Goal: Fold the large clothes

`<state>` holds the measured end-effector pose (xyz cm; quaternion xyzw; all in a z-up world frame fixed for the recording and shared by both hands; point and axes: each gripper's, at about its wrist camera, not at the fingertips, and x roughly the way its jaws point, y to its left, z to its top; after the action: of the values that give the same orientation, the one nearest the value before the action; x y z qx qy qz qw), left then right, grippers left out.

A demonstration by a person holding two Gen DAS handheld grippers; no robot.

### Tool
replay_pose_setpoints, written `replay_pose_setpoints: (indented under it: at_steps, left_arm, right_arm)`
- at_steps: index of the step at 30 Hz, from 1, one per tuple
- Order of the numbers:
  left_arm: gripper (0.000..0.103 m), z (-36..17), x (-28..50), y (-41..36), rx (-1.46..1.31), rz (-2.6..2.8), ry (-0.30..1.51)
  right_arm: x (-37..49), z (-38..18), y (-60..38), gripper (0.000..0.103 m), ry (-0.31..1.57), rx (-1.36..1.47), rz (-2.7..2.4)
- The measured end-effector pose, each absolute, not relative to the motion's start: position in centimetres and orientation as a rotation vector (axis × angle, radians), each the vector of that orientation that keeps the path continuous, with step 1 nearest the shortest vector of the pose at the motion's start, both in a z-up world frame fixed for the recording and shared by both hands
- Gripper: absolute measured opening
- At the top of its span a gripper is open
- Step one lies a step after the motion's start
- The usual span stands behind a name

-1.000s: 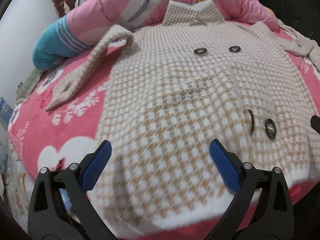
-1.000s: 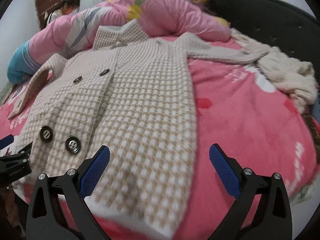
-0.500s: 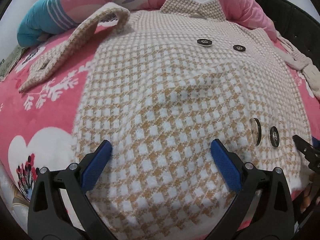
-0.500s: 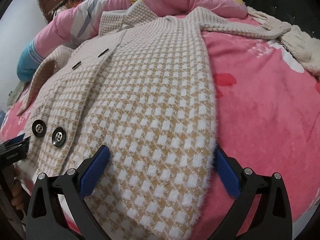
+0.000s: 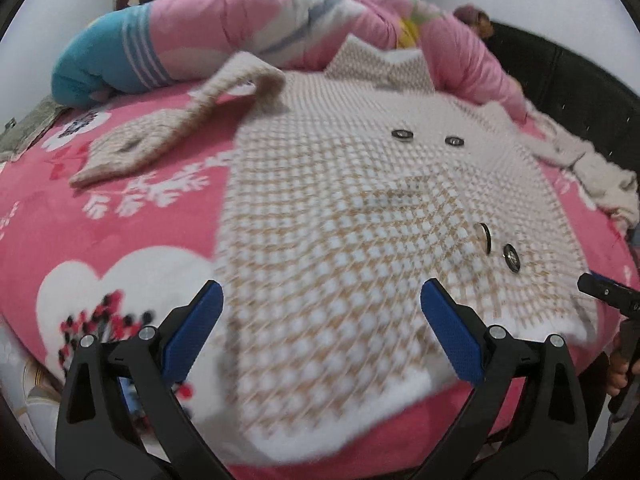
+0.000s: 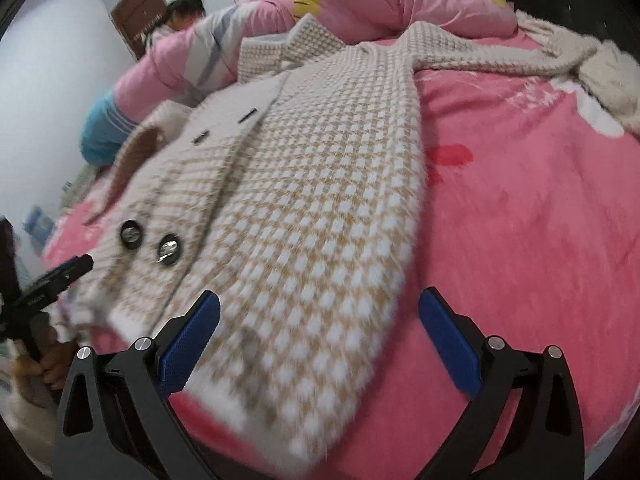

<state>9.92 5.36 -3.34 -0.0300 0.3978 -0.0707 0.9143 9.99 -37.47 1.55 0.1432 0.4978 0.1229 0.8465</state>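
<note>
1. A pink bedspread [image 5: 120,216] printed with white hearts and flowers fills both views; its edges are cut off by the round fisheye border, and the printed marks on it are too blurred to read as writing.
2. A large checked coat [image 5: 340,216] in tan and white lies flat and front-up on the bedspread, taking up the centre of the left wrist view and the centre-left of the right wrist view [image 6: 312,184]. Its hem, nearest the cameras, is smeared by motion blur. No label shows.
3. A rolled pink quilt [image 5: 248,36] with a blue striped end lies across the top of the frame, behind the coat's collar. A person beyond it at upper left is mostly hidden.
4. A cream garment [image 6: 608,76] is bunched at the upper right of the right wrist view, partly cut off.
5. The left gripper [image 5: 320,330] sits at the bottom of its view, jaws wide apart over the coat's hem, holding nothing. Its blue pads [image 5: 192,332] carry no readable marking.
6. The right gripper [image 6: 318,330] is likewise at bottom centre, jaws wide apart above the hem's right corner, empty.
7. Four dark buttons [image 5: 510,258] sit in two pairs; any engraving is too small to make out.
</note>
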Motion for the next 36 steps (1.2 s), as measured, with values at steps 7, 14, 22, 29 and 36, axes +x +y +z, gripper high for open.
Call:
replay_pose_setpoints:
  at_steps: [7,14,22,29,36]
  left_arm:
    - [0.075,-4.6,9.5,8.3,-0.188,-0.146,0.850]
    - [0.051,-6.3,13.3,11.1,-0.342,-0.112,0.876]
    - [0.042,-6.5,12.5,10.6,-0.282,-0.136,0.911]
    - [0.031,-6.3,12.7,9.0,-0.201,-0.069,0.906]
    - [0.008,-0.5,9.6,7.3,-0.018,-0.051,0.765]
  right_arm:
    - [8.7,1.4,-39.0,0.079,1.073,0.400,0.305]
    - [13.1,-0.3,-38.7,0.055,1.113,0.438,0.277]
    - [11.3,0.0,-38.2,0.028,1.154,0.408,0.266]
    - [10.9,0.5,-37.7,0.008,1.150,0.362,0.249]
    - [10.3,9.2,-39.0,0.007,0.973,0.273,0.240]
